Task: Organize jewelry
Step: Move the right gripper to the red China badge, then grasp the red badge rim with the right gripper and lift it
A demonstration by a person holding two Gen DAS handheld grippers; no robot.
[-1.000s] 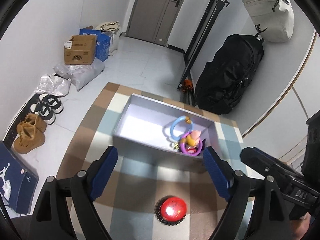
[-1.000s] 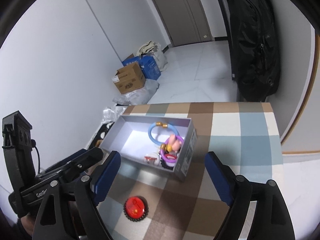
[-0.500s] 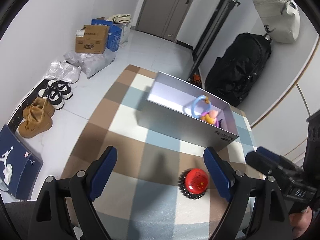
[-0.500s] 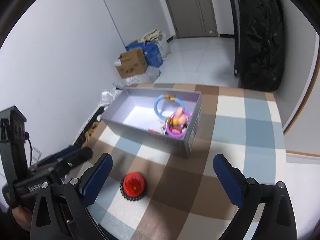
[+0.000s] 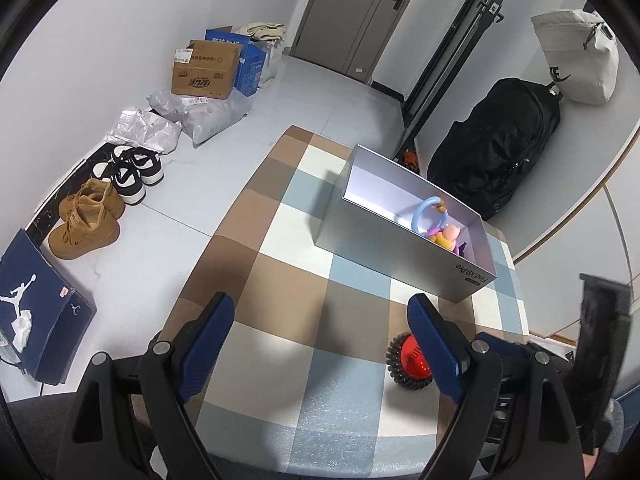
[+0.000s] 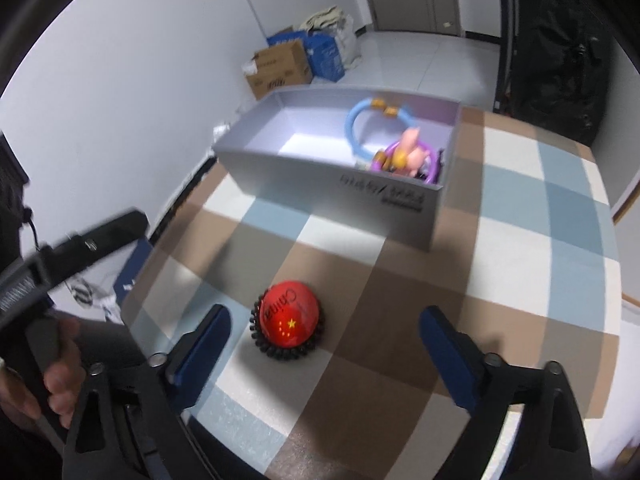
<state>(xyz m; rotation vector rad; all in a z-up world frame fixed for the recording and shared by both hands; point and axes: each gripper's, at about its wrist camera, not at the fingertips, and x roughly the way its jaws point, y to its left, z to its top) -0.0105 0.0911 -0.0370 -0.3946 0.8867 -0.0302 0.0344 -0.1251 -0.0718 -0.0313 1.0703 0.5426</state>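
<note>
Right gripper (image 6: 322, 354) has dropped toward the red hair tie (image 6: 287, 320) near the table's front edge, jaws wide but closing, nothing held (pickup next); left gripper (image 5: 318, 340) jaws wide, empty.

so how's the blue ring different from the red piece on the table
The blue ring lies inside the grey box; the red piece sits out on the checked table. The ring is an open hoop with gold beads; the red piece is a solid dome with a black coiled rim.
</note>
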